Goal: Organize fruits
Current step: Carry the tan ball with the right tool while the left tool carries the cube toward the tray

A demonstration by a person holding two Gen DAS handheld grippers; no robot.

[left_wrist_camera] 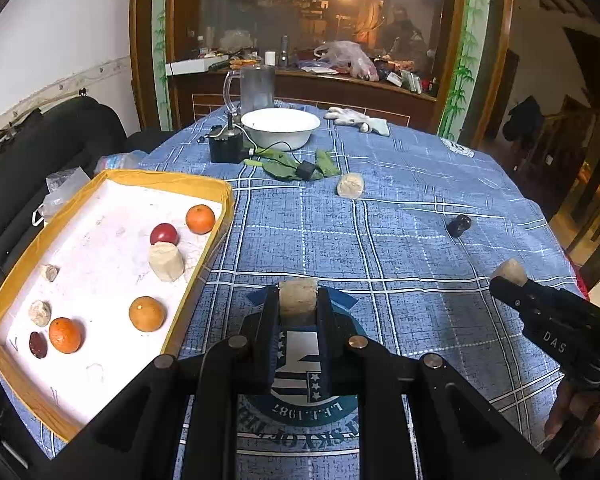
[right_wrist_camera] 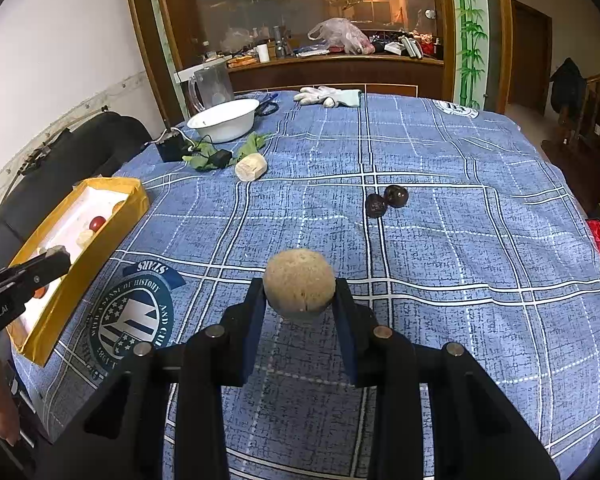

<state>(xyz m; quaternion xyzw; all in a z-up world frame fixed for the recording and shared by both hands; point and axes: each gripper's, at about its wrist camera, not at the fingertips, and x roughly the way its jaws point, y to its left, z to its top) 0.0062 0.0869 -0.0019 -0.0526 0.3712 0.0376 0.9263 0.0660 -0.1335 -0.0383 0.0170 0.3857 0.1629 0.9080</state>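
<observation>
The left hand-held gripper (left_wrist_camera: pixel 298 304) was clamped on a tan, cork-like chunk (left_wrist_camera: pixel 298 300) above the blue checked surface (left_wrist_camera: pixel 400 248), beside the yellow-walled tray (left_wrist_camera: pixel 204 184) holding oranges (left_wrist_camera: pixel 200 219) and a red fruit (left_wrist_camera: pixel 164 234). The right hand-held gripper (right_wrist_camera: pixel 300 300) was closed around a rounded tan piece (right_wrist_camera: pixel 299 286); two dark fruits (right_wrist_camera: pixel 386 200) lay on the cloth beyond it.

From my screen, the cloth (right_wrist_camera: pixel 440 248) on the desk was blue with a white-lined plaid and a teal-and-white crest (right_wrist_camera: pixel 134 320). The tray (left_wrist_camera: pixel 204 184) had yellow walls and a white floor, holding orange tangerines (left_wrist_camera: pixel 65 335) and a red fruit (left_wrist_camera: pixel 164 234). Both black grippers carried tan, speckled pieces (right_wrist_camera: pixel 299 285).
</observation>
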